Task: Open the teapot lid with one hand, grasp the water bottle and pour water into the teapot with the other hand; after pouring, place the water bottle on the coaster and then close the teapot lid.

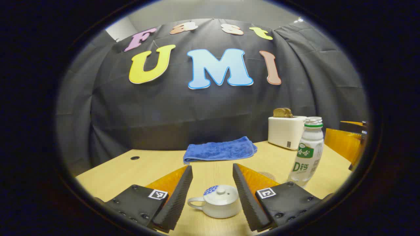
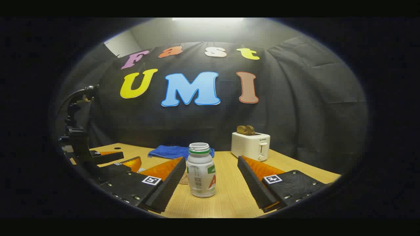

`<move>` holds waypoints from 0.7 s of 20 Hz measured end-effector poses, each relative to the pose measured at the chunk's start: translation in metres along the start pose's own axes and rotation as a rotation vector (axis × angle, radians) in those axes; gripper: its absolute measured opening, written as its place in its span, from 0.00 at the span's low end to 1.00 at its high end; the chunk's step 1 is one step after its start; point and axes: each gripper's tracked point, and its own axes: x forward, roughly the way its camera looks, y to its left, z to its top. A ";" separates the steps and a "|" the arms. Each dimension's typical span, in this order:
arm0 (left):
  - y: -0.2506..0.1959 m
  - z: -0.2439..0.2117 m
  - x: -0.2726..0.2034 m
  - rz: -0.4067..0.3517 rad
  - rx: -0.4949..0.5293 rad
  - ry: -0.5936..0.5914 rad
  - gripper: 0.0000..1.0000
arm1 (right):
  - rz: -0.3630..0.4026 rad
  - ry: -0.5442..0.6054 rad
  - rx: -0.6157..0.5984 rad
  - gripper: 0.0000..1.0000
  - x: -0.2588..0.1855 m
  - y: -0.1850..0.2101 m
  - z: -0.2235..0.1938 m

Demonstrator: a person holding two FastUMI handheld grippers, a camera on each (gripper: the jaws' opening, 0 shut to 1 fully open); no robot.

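With both claws spread wide, teapot [image 1: 219, 205] sits low-centre, lid [image 1: 220, 193] on. Small, slick, likely fragile; pinch its knob. Bottle [image 2: 200, 170] looks light.

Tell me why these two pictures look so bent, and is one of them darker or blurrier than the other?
Both come through fisheye lenses, so the table edge curves. The left gripper view is brighter and crisp: the teapot and water bottle look sharp. The right gripper view is dimmer and softer, with a ceiling light glaring at the top and the toaster slightly hazy.
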 end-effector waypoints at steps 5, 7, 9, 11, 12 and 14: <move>-0.006 -0.025 0.013 -0.014 -0.014 0.072 0.79 | -0.018 0.042 0.037 0.98 0.003 -0.012 -0.014; -0.008 -0.029 0.014 -0.025 -0.029 0.086 0.75 | -0.025 0.048 0.042 0.98 0.004 -0.016 -0.017; -0.010 -0.031 0.015 -0.031 -0.030 0.091 0.68 | -0.030 0.050 0.045 0.98 0.003 -0.019 -0.019; -0.010 -0.030 0.016 -0.024 -0.015 0.090 0.62 | -0.035 0.054 0.051 0.97 0.003 -0.021 -0.021; -0.010 -0.030 0.016 -0.023 -0.008 0.091 0.58 | -0.037 0.057 0.055 0.98 0.003 -0.022 -0.022; -0.008 -0.029 0.018 -0.013 0.002 0.087 0.52 | -0.040 0.064 0.062 0.98 0.003 -0.024 -0.025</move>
